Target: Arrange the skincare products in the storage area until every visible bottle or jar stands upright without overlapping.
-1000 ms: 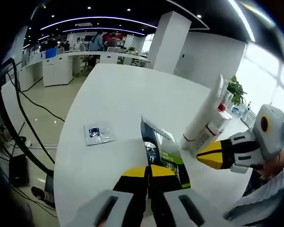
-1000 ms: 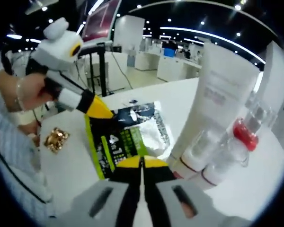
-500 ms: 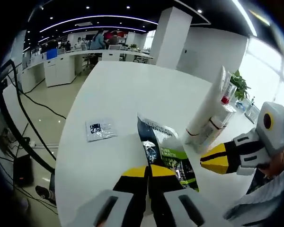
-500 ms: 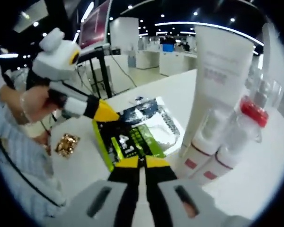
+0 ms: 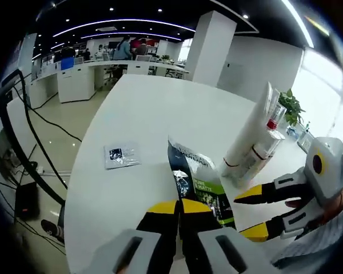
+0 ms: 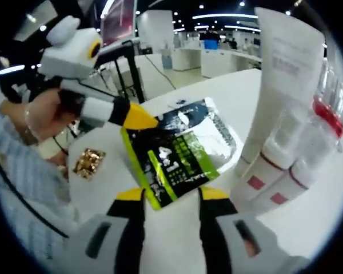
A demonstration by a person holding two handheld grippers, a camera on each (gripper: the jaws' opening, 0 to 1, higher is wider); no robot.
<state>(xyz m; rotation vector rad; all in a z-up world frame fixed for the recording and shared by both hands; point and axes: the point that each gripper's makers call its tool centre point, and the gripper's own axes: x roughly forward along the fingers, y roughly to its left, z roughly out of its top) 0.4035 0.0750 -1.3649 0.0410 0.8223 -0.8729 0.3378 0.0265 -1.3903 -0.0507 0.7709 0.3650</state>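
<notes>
Left gripper view: left gripper has its jaws pressed together, clamped on the near edge of the green-and-black sachet, which lies flat on the white table. Probably pinned there to keep the packet from sliding or to get it ready to lift. The right gripper comes in from the right side with its jaws spread apart, nothing between them, just beside the sachet's right edge. Beyond it, a white tube stands cap-down and upright, touching a clear bottle with a red collar; both lean close together, so they may count as crowded. A small dark packet lies flat, well apart to the left.

Right gripper view: right gripper, jaws wide apart, straddles the sachet's near corner without gripping it, likely lined up to take it. Left gripper is closed on the sachet's far edge, held in a hand. White tube and clear bottles with a red collar stand at the right, touching. A small gold wrapper lies on the table near the hand.

Sachet not upright yet; task looks unfinished.
</notes>
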